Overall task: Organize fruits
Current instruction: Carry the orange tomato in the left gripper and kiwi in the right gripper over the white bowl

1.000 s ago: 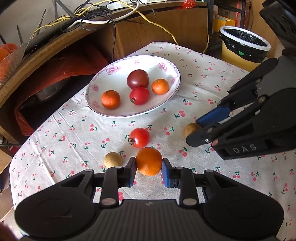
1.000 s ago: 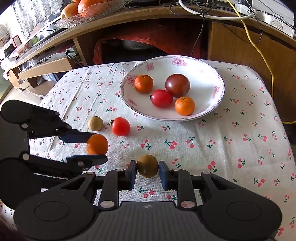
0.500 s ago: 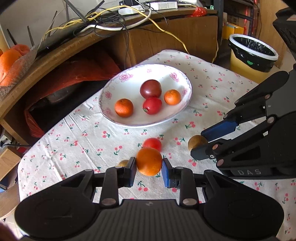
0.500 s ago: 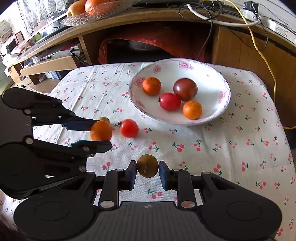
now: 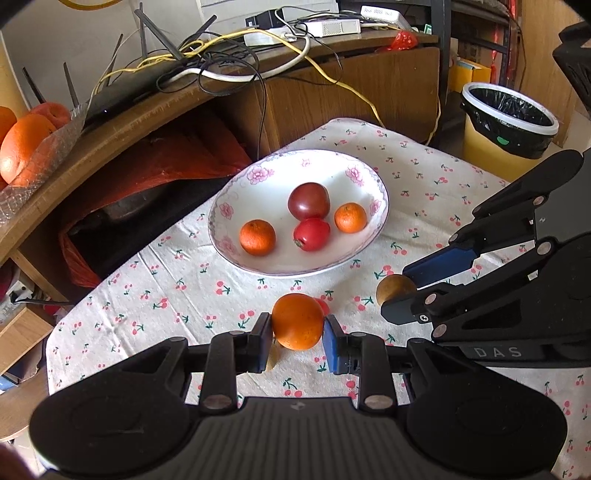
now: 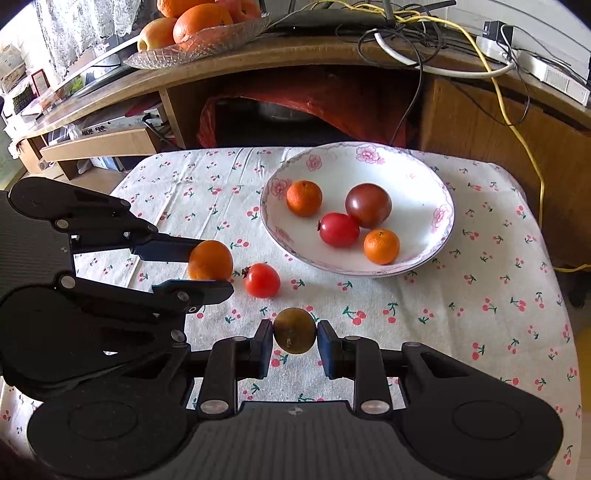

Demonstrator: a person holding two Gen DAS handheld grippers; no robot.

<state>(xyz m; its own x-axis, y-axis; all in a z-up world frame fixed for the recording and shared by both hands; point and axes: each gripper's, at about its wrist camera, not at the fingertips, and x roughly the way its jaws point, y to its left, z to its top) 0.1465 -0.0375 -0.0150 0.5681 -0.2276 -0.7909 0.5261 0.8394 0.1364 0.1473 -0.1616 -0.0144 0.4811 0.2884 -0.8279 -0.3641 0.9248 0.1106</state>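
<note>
A white cloth [image 6: 461, 317] printed with small red cherries covers the desk, creased in places. On it sits a shallow oval white bowl [image 6: 406, 166] with pink flowers on its glossy rim. Inside lie two dimpled mandarins [image 6: 304, 198], a smooth red tomato [image 6: 339, 229] and a darker, purplish tomato [image 6: 368, 205], the last three touching.

The left tool [image 5: 297, 334] is narrowed around a round, matte orange [image 5: 297, 322], its blue pads pressing both sides; the fruit sits clear above the cloth, at 6 o'clock from the bowl in the left view.

The right tool [image 6: 294, 338] is likewise closed to the width of a small, dull brown round fruit [image 6: 294, 331], pinched between its pads, at 7 o'clock from the bowl in the right view.

A shiny loose tomato [image 6: 262, 280] with a dry calyx lies on the cloth between the two tools, just beside the orange.

Beyond the desk, a cut-glass dish [image 6: 207, 40] on a wooden shelf holds large oranges, with tangled cables [image 6: 424, 33] at 1 o'clock.
</note>
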